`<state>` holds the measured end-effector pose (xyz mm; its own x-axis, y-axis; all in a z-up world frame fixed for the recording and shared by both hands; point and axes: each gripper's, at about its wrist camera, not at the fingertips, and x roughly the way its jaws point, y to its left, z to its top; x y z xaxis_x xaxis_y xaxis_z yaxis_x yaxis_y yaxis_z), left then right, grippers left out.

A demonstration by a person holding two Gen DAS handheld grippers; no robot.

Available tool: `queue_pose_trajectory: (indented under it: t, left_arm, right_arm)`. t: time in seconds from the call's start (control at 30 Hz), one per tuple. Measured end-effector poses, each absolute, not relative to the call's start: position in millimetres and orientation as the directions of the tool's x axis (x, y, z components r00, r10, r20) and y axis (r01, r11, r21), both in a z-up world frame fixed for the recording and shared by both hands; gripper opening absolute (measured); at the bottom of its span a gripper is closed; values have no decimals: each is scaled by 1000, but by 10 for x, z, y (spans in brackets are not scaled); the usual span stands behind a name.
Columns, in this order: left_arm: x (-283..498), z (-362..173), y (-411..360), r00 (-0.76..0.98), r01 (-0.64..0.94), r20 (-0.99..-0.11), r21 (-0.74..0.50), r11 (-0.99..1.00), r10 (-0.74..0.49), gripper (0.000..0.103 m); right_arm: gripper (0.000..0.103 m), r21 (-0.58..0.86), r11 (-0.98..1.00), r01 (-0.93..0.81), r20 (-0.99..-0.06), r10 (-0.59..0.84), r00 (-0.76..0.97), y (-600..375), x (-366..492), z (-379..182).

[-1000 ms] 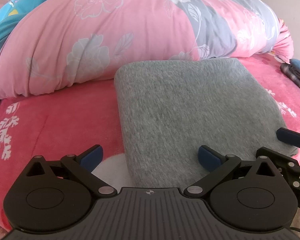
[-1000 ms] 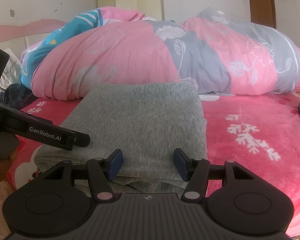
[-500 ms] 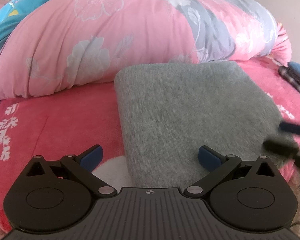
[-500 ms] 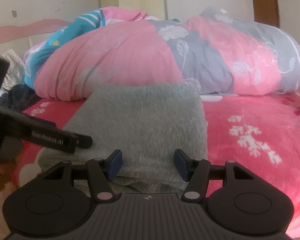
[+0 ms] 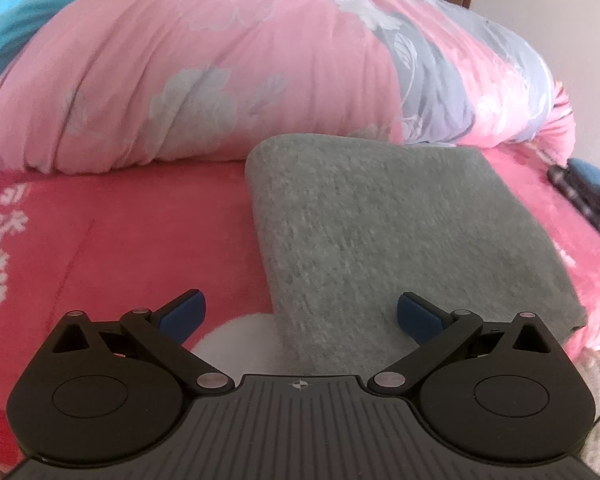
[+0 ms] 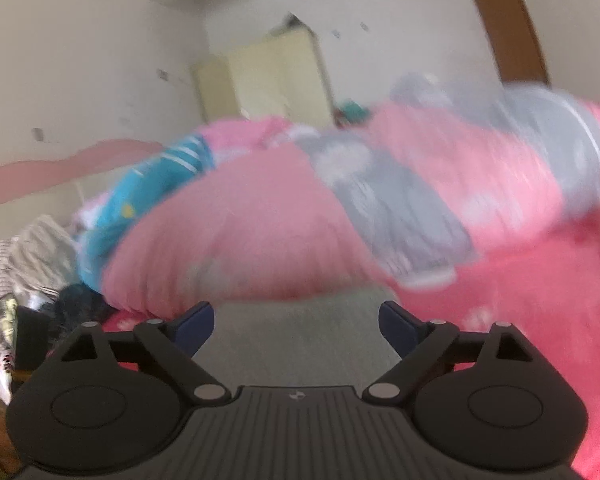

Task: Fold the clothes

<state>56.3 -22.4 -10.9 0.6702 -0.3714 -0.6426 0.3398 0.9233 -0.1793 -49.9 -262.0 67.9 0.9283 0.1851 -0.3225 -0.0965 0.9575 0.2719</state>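
Right gripper [image 6: 296,320]: jaws wide, just been opening; nothing pinched. Grey cloth shows in the gap, low and behind the tips, no pad contact. View heavily blurred and tilted.
Left gripper [image 5: 299,315]: jaws wide, nothing held. Cloth's near left corner sits in the gap; left pad [image 5: 184,314] is over the blanket, right pad [image 5: 416,316] over the cloth. Whether the pads touch the fabric, cannot tell.
Cloth [image 5: 400,232]: grey, folded into a thick flat rectangle, edges roughly squared. Lies flat on the blanket, right of centre in the left view, near edge close to the bed's front edge. Far edge ends just in front of the duvet; contact with it, cannot tell.
Cloth in right view [image 6: 296,332]: only a blurred grey strip between the fingers.
Blanket [image 5: 120,248]: red-pink, white print, covers the bed under the cloth.
Duvet [image 5: 220,72]: pink and grey floral, rolled in a long heap behind the cloth, spanning the bed.
Teal fabric [image 5: 4,20]: at the duvet's left end.
Dark items [image 5: 584,196]: right edge of bed, well apart from the cloth; too blurred to identify.
Wardrobe [image 6: 268,76]: pale, against the far wall, right view.
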Motion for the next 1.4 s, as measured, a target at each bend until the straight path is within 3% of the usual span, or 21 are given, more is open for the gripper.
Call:
queue_pose_trajectory:
  t: [0.2,0.47,0.63,0.9,1.4]
  left_arm:
    - [619,-121,18,633,355,-584,-363,861,-507,103]
    - [627,-173,30,607,371,-597,-370,852,-524,103]
    - [663,-230,127,568,384,-581,-439,812,-583,103]
    - [809,-330,217,474,438,-590,-486,757,-653,103]
    - [1245,-465,-145,320,513,-570,-567,644,-757,103]
  right_arm:
    - [99,418,908,40,-416,152,896,-3034,-411,440]
    - [101,564,822,85,-476,239,846,-3318,-250,201]
    - [102,623,779,64,-495,330,804,-3428,-133,89]
    - [102,796,603,42,-448,542,711,-3682,154,-252]
    - [103,826,540,-159,-422,781,461,-3539,1019,-400]
